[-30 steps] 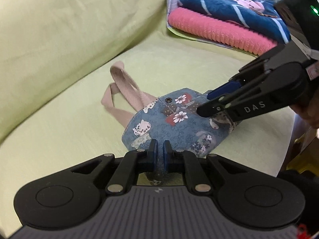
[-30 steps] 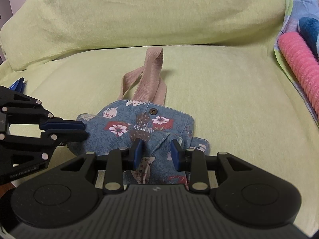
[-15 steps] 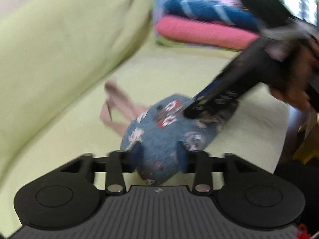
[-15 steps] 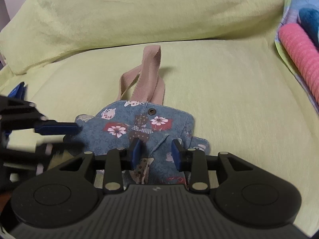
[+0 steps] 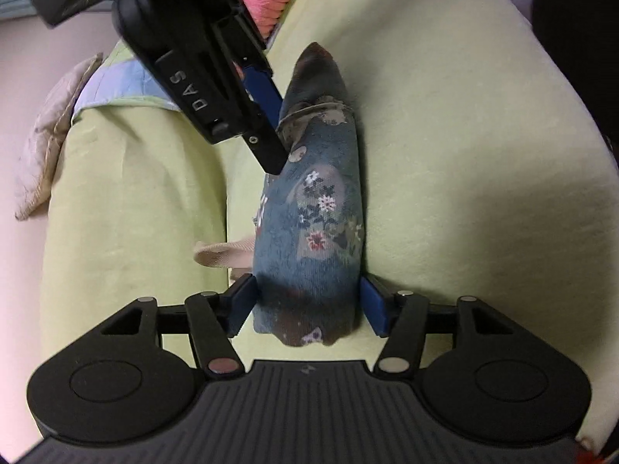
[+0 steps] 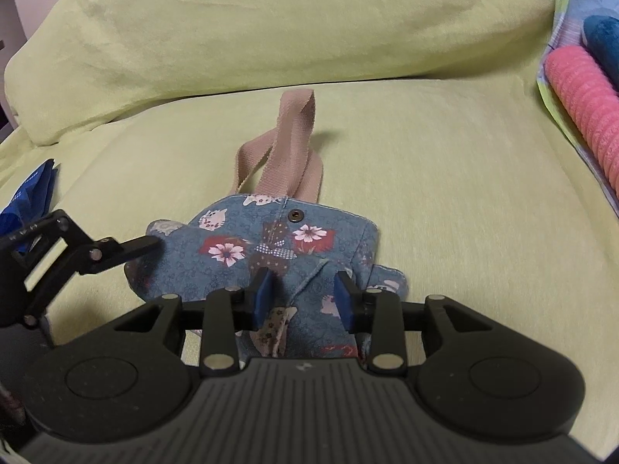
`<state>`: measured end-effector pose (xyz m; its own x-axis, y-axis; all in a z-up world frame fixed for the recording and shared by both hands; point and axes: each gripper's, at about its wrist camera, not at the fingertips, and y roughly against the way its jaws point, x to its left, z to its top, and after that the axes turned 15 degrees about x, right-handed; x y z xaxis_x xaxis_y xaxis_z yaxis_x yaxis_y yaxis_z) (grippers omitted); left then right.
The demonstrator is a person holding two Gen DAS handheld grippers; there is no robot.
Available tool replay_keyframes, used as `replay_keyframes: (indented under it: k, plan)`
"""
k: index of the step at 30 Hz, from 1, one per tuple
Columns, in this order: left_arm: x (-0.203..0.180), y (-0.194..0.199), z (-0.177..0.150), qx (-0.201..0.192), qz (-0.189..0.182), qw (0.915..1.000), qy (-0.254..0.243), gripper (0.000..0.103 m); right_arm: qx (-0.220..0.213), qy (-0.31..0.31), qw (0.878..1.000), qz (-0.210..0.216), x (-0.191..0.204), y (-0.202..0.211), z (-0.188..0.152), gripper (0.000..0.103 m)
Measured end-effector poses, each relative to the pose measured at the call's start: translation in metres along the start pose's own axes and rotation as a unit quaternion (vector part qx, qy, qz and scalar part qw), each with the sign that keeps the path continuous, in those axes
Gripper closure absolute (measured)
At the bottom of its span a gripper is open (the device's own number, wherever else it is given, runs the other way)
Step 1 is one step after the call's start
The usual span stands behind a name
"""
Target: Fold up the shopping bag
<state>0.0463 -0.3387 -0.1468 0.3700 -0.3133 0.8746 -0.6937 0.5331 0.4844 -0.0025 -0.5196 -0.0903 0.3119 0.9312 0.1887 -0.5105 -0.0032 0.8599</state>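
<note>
The shopping bag [image 6: 271, 247] is a folded bundle of blue floral cloth with beige handles [image 6: 286, 154], lying on a yellow-green sofa seat [image 6: 445, 178]. It also shows in the left wrist view [image 5: 313, 208]. My left gripper [image 5: 307, 305] is open, turned on its side, with its pads on either side of the bundle's near end. My right gripper [image 6: 303, 294] is open over the bundle's near edge, with a fold of cloth between its pads; it also shows in the left wrist view [image 5: 271, 131], touching the bundle's far part. The left gripper shows in the right wrist view [image 6: 116, 251].
The sofa back cushion [image 6: 271, 27] rises behind the bag. A pink ribbed roll [image 6: 580, 104] and a dark blue item [image 6: 603, 42] lie at the right on a patterned cloth. A blue cloth [image 6: 27, 201] lies at the left edge.
My left gripper has opened, let go of the bag's edge, rolled on its side and now straddles the bundle's end. The right gripper stays open over the bag.
</note>
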Motion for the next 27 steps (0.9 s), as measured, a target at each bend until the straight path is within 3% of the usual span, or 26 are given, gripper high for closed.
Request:
replay_keyframes:
  k: [4,6,9,10,11,13,15,17,19,22,24,25,26,27]
  plan:
    - [0.018,-0.013,-0.004,-0.014,-0.044,0.9983,0.034,0.041,-0.008,0.007,1.0,0.004,-0.001,0.0,0.001,0.07]
    - [0.027,-0.014,-0.006,-0.018,-0.059,0.9973,0.04,0.041,-0.026,0.043,0.999,-0.002,0.001,0.003,-0.001,0.068]
    - [0.036,-0.015,-0.008,-0.023,-0.072,0.9961,0.046,0.041,-0.068,0.136,0.988,-0.021,0.005,0.019,-0.012,0.056]
    - [0.037,-0.015,-0.008,-0.025,-0.072,0.996,0.046,0.041,-0.081,0.174,0.981,-0.025,0.005,0.026,-0.02,0.043]
    - [0.038,-0.015,-0.009,-0.026,-0.074,0.9958,0.048,0.041,-0.086,0.224,0.97,-0.037,0.008,0.028,-0.03,0.032]
    - [0.039,-0.017,-0.01,-0.03,-0.078,0.9952,0.052,0.041,-0.094,0.326,0.938,-0.065,0.014,0.032,-0.052,0.027]
    - [0.038,-0.016,-0.012,-0.033,-0.081,0.9947,0.054,0.041,-0.101,0.421,0.892,-0.131,0.021,0.022,-0.074,0.027]
    - [0.04,-0.017,-0.013,-0.036,-0.084,0.9943,0.055,0.041,-0.122,0.503,0.832,-0.201,0.024,0.003,-0.091,0.028]
    - [0.04,-0.015,-0.014,-0.038,-0.088,0.9936,0.059,0.041,-0.151,0.542,0.797,-0.22,0.022,-0.01,-0.095,0.029]
    - [0.04,-0.013,-0.017,-0.044,-0.096,0.9922,0.066,0.041,-0.183,0.577,0.765,-0.22,0.022,-0.024,-0.091,0.031]
    - [0.042,-0.013,-0.02,-0.048,-0.103,0.9911,0.07,0.041,-0.184,0.596,0.753,-0.21,0.023,-0.033,-0.089,0.051]
    - [0.043,-0.014,-0.021,-0.051,-0.107,0.9903,0.073,0.041,-0.183,0.605,0.748,-0.204,0.023,-0.037,-0.089,0.048]
    - [0.044,-0.014,-0.023,-0.054,-0.111,0.9894,0.077,0.041,-0.184,0.602,0.752,-0.195,0.023,-0.038,-0.086,0.048]
    - [0.045,-0.014,-0.024,-0.058,-0.114,0.9886,0.08,0.041,-0.173,0.583,0.774,-0.178,0.022,-0.036,-0.079,0.048]
